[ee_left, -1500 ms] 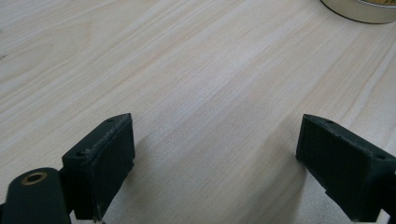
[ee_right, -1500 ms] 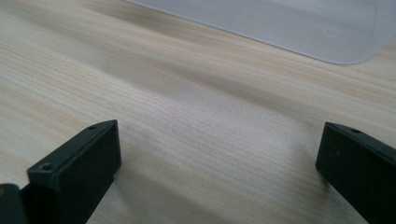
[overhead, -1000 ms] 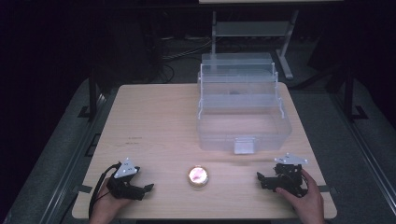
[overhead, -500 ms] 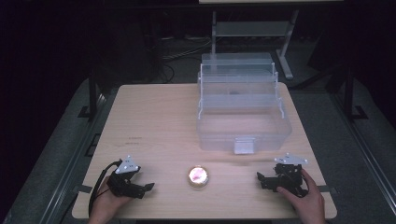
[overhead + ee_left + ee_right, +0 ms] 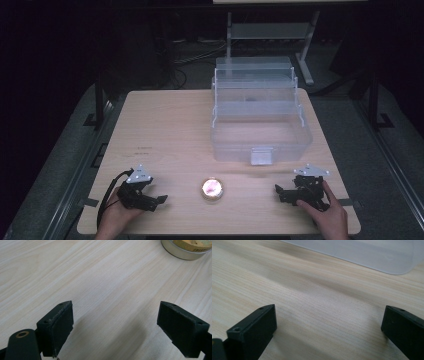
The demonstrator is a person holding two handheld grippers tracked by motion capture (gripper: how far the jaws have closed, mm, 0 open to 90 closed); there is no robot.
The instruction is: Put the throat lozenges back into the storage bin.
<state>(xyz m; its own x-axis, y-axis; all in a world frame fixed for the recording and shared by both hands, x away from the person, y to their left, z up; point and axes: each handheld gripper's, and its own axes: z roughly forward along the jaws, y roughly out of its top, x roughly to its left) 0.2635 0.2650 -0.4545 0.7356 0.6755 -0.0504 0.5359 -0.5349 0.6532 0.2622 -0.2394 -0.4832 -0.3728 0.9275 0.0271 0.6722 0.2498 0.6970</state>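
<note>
Overhead, the high view is dim around the desk [image 5: 170, 130], and the floor and stands behind it fade into darkness. A small round tin [image 5: 212, 189] lies near the front edge, its lid washed out by glare so the print cannot be read. It sits between the left tongs [image 5: 159, 199] and the right tongs [image 5: 279, 191], well apart from both, somewhat closer to the left pair. Each pair rests low on the desk in a hand, pointing inward toward the tin. Behind the tin stands a clear plastic box [image 5: 260, 120] with stepped trays; its see-through walls make the contents hard to judge. Compared with half a second ago, nothing has shifted: tin, box and both hands lie as they did.

Next, the left gripper view shows the left tongs [image 5: 115, 325] spread wide over bare wood, nothing between the jaws. The tin [image 5: 186, 250] is cut off by the top right corner, so just part of its metal wall and yellowish lid shows, well ahead of the right-hand jaw.

Lastly, the right gripper view shows the right tongs [image 5: 329, 327] likewise wide apart and empty, the outer jaw cut by the frame edge. Ahead, the blurred base of the plastic box [image 5: 367, 255] crosses the top of the frame.
</note>
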